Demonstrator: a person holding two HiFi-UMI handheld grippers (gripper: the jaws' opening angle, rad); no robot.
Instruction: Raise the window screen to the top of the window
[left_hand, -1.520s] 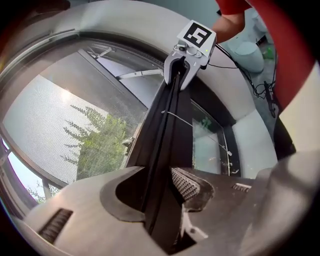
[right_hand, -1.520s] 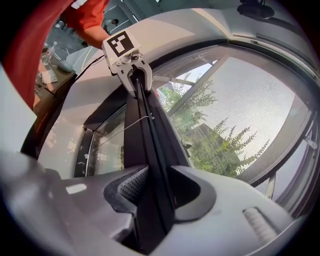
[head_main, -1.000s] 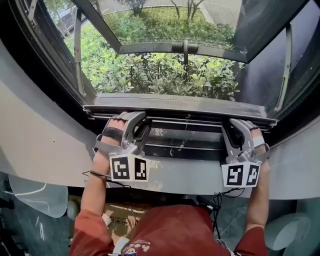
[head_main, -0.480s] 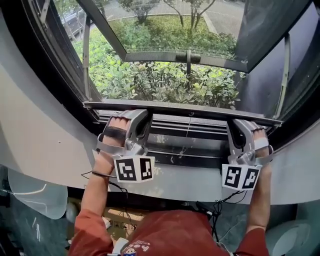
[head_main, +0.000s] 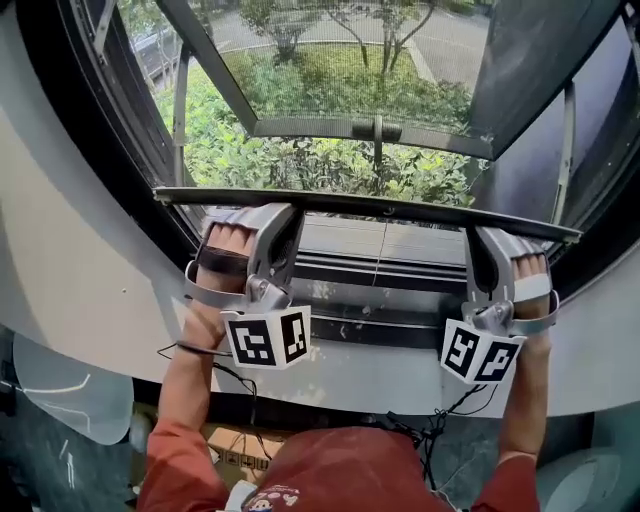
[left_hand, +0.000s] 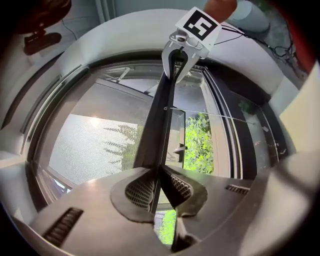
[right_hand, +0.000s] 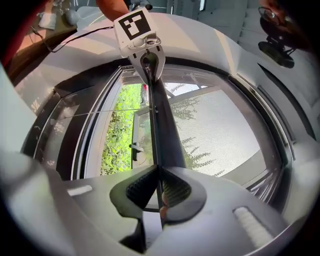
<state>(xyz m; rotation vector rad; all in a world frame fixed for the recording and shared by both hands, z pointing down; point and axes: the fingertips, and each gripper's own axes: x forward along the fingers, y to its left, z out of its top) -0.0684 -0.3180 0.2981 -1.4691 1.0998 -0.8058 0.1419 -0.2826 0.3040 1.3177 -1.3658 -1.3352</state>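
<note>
Two pairs of jaws are at work on one thing: the pull bar (head_main: 370, 207) of the window screen (head_main: 340, 238). The left gripper (left_hand: 156, 186) has just been closing, and its ribbed pads pinch the thin edge of the bar between them. The right gripper (right_hand: 159, 189) has just been closing too and nips the same bar near its other end.

The bar lies across the opening low down, a little above the dark track (head_main: 400, 275) at the sill (head_main: 380, 372). A short strip of grey mesh (left_hand: 90, 145) is stretched beneath it, and a thin cord (head_main: 378, 255) runs down from its middle. Above the bar the opening is bare: the window handle (head_main: 378, 130) and the shrubs (head_main: 300, 160) outside show with no mesh over them.

I judge the task barely begun — the grip is made, the screen covers only the lowest part, and nearly the whole height is left. The top of the frame is outside the head view, so just how far the bar must go cannot be told.

Of containers, only a cardboard box (head_main: 228, 447) shows — under the sill, below the left gripper. What it holds is hidden.
</note>
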